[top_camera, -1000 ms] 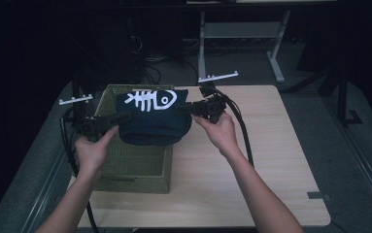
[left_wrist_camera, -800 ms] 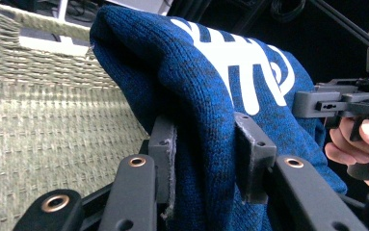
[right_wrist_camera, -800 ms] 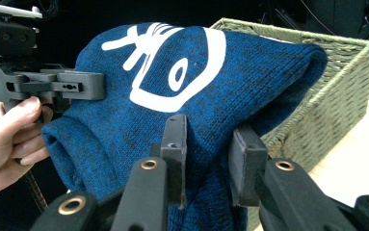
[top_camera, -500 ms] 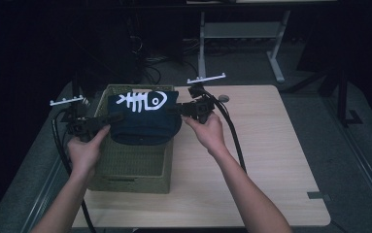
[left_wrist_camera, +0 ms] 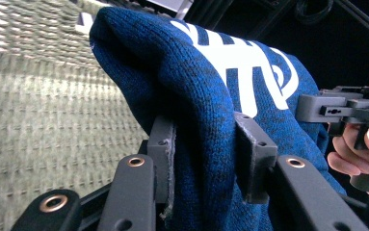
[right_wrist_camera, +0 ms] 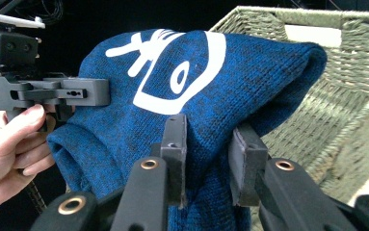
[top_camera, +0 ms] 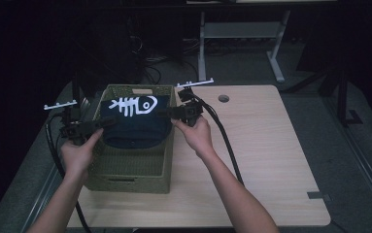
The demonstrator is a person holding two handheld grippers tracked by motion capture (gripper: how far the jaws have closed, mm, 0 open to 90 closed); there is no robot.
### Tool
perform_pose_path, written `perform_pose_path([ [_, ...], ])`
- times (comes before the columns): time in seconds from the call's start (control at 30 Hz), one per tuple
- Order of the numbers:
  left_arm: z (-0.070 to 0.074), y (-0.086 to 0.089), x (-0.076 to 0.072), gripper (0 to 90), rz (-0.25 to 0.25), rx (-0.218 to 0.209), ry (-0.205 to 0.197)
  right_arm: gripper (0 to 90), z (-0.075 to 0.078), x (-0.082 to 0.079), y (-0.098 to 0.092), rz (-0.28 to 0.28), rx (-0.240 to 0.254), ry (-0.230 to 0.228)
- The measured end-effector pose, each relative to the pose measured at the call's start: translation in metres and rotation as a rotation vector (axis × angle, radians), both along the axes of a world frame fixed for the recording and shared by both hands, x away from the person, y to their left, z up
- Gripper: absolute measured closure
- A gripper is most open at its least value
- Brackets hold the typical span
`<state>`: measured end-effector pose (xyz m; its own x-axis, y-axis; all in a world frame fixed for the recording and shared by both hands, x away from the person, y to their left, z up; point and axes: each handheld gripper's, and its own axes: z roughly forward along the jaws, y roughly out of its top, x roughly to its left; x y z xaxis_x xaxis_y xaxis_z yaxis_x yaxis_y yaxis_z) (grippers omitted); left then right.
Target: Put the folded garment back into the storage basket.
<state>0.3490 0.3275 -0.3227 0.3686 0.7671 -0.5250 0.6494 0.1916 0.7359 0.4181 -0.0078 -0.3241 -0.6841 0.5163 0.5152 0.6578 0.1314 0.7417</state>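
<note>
Wooden table (top_camera: 271,160) underneath, and on it the woven green basket (top_camera: 125,182), sitting right below both tools. Stretched between the 2 grippers, over the basket's far end, hangs the folded blue knit sweater (top_camera: 135,124), white fishbone print facing up. Left gripper (top_camera: 107,124) is clamped on the sweater's left edge, knit bunched between its jaws. Right gripper (top_camera: 163,114) pinches the opposite edge, jaws tight on fabric.
</note>
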Motion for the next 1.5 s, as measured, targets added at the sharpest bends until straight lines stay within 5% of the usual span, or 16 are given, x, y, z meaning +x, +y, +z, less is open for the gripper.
perform_pose_path([
  [0.57, -0.02, 0.024, 0.004, 62.9, 0.028, -0.032, 0.063, 71.0, -0.028, 0.003, 0.025, 0.004, 0.012, 0.039],
  [1.5, -0.033, 0.029, 0.013, 63.0, 0.055, 0.021, 0.129, 70.1, -0.054, 0.005, 0.042, -0.02, -0.056, 0.054],
])
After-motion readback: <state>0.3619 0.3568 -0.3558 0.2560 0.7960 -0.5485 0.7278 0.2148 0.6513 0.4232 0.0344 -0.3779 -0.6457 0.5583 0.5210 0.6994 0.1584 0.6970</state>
